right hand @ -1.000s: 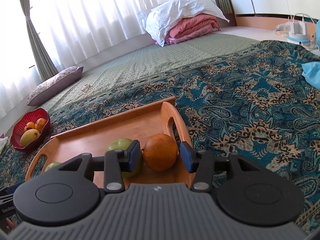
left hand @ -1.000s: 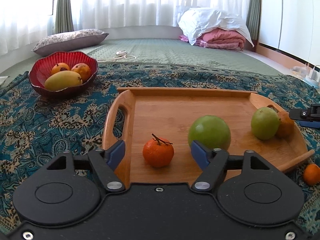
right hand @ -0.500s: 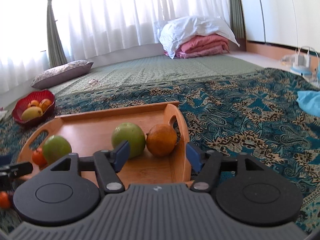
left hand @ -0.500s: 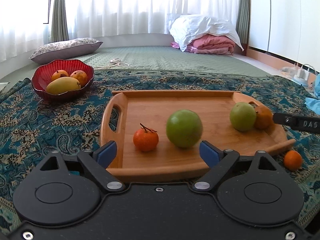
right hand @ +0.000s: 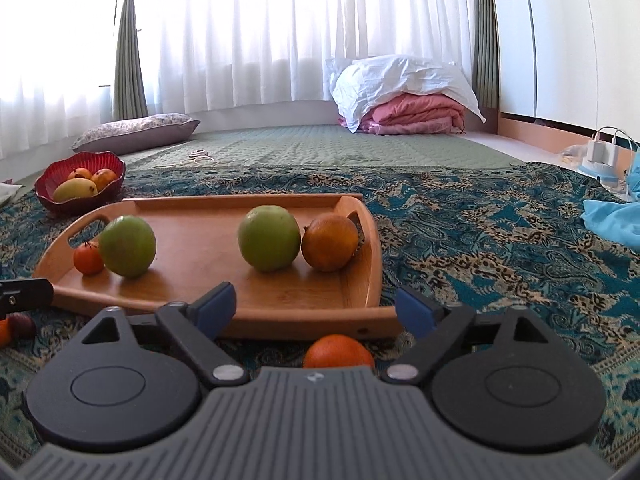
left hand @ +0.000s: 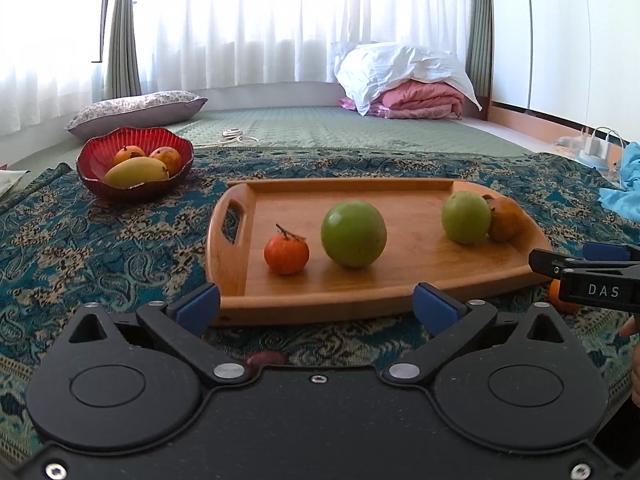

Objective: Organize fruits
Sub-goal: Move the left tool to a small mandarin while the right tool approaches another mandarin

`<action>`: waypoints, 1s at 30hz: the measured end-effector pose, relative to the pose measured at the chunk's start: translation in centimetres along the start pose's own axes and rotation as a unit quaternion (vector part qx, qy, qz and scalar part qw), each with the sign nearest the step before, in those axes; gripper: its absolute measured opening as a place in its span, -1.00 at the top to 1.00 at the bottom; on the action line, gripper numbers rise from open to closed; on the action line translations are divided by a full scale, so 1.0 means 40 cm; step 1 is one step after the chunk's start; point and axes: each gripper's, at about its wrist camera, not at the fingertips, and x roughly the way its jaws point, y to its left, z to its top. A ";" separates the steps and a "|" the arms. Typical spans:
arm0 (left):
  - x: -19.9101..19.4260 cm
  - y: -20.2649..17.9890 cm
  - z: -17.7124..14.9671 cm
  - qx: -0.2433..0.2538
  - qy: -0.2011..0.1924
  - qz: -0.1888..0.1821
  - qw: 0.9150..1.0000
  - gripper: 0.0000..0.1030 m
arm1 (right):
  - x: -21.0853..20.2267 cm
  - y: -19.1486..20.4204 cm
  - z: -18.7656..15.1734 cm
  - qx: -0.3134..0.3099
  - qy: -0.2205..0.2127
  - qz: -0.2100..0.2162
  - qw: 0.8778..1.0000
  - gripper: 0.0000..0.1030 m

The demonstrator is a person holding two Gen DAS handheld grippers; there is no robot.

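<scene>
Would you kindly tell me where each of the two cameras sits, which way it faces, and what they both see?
Left wrist: rides the open left hand-held gripper, facing the wooden tray's long front edge; the right hand-held gripper enters at right.
Right wrist: rides the open right hand-held gripper, nearer the tray's right end, a small orange fruit just below; the left gripper's tip shows at left.
Shared: the tray, two green round fruits, the red fluted bowl.

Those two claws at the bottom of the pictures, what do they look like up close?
The left claw is black plastic with round discs, silver screws and blue fingertips. The right claw matches, with a ribbed grey body; its side reads "DAS" in white.
</scene>
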 end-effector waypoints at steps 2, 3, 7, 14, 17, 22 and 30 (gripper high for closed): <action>-0.002 0.002 -0.012 -0.001 0.006 0.000 1.000 -0.99 | 0.001 0.000 -0.012 -0.001 0.004 0.002 1.000 -0.96; -0.004 0.003 -0.018 -0.001 0.008 0.001 1.000 -0.99 | 0.000 0.000 -0.019 -0.002 0.006 0.004 1.000 -0.97; -0.009 0.009 -0.037 -0.004 0.011 0.010 1.000 -0.99 | 0.007 0.007 -0.044 -0.009 0.018 0.003 1.000 -0.98; -0.008 0.026 -0.060 -0.012 0.020 0.020 1.000 -0.99 | 0.016 0.011 -0.069 -0.012 0.029 0.002 1.000 -0.99; -0.009 0.029 -0.068 -0.013 0.022 0.026 0.999 -0.99 | 0.019 0.011 -0.071 -0.014 0.030 0.001 0.999 -1.00; -0.015 0.035 -0.079 -0.022 0.024 0.034 0.999 -0.99 | 0.022 0.013 -0.076 -0.013 0.034 -0.001 0.999 -1.00; -0.029 0.043 -0.090 -0.032 0.023 0.047 0.998 -0.99 | 0.025 0.011 -0.076 -0.010 0.034 -0.001 0.999 -1.00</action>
